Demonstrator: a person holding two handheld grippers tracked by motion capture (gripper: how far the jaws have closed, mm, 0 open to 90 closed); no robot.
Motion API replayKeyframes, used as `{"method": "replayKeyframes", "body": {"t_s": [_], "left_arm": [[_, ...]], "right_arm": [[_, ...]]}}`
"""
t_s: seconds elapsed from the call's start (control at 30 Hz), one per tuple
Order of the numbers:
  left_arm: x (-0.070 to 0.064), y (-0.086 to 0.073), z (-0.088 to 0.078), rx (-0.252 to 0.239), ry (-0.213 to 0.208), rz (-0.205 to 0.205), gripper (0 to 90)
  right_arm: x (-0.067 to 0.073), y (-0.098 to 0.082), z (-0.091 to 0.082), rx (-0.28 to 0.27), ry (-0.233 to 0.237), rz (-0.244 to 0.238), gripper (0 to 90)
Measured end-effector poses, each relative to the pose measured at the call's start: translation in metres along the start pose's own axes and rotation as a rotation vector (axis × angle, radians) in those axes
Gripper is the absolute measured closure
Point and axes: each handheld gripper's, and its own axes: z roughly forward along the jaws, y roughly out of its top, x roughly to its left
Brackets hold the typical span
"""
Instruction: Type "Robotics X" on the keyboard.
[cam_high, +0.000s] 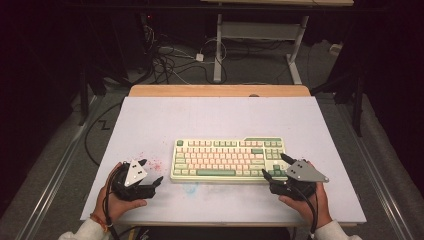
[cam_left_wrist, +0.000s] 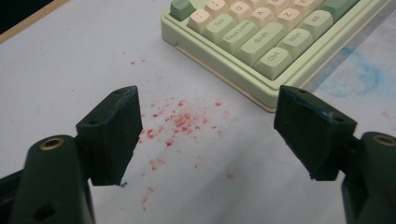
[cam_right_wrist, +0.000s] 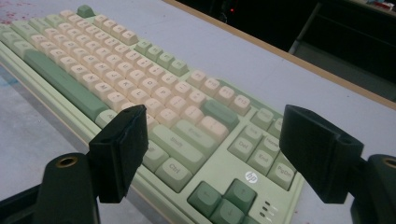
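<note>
Keyboard, green and cream, sits flat approx. centre of the white table, a bit toward the lower half of the high view, long side across the frame. It isn't lifted or gripped yet.

Left gripper is at lower left, just off the kbd's left end, jaws spread wide w/ nothing between them; in the left gripper view they frame bare table w/ red specks, and the kbd corner is up at the top right.

Right gripper is at lower right, over the kbd's right end near the arrow keys, jaws also wide and straddling that corner, pads not pressing on anything.

My read: early stage. Both hands are lined up at the two ends, and the actual grab or shift of the kbd is all left to do.
</note>
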Motion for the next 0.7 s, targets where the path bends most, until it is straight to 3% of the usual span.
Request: {"method": "replayKeyframes", "body": {"t_s": [0.2, 0.37, 0.47, 0.53, 0.7], "left_arm": [[0.001, 0.004, -0.001, 0.01, -0.007, -0.013, 29.2], [0.002, 0.01, -0.003, 0.005, -0.046, -0.014, 47.8], [0.004, 0.013, -0.004, -0.002, -0.084, -0.019, 64.7], [0.004, 0.016, -0.004, 0.004, -0.087, -0.011, 73.6], [0.004, 0.025, -0.003, 0.016, -0.118, 0.014, 85.6]], "right_arm": [[0.002, -0.009, -0.006, 0.013, -0.001, -0.002, 24.3], [0.005, -0.011, -0.01, 0.018, -0.003, -0.007, 24.2], [0.006, -0.013, -0.011, 0.028, -0.003, -0.013, 24.2], [0.007, -0.014, -0.012, 0.031, -0.002, -0.013, 24.1], [0.007, -0.015, -0.014, 0.037, -0.003, -0.011, 24.1]]}}
